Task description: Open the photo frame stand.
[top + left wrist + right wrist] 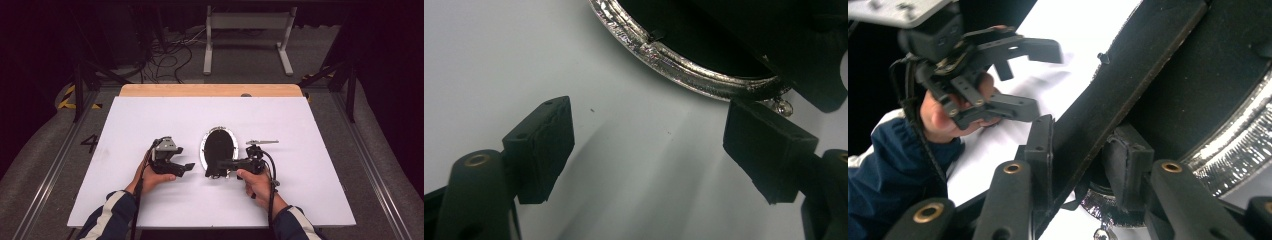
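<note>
Two grippers: right gripper (226, 163) is clamping the stand (1128, 90) of the oval frame (218, 150).
Left gripper (186, 167): hanging open, gripping nothing.
Left to do: probably folding out the stand and setting the frame upright.

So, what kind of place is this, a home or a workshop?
Most likely a lab or recording studio. A white-covered table stands on a grey floor among black curtains, with loose cables and a metal frame behind it. The right tongs grip an oval mirror's stand.
</note>
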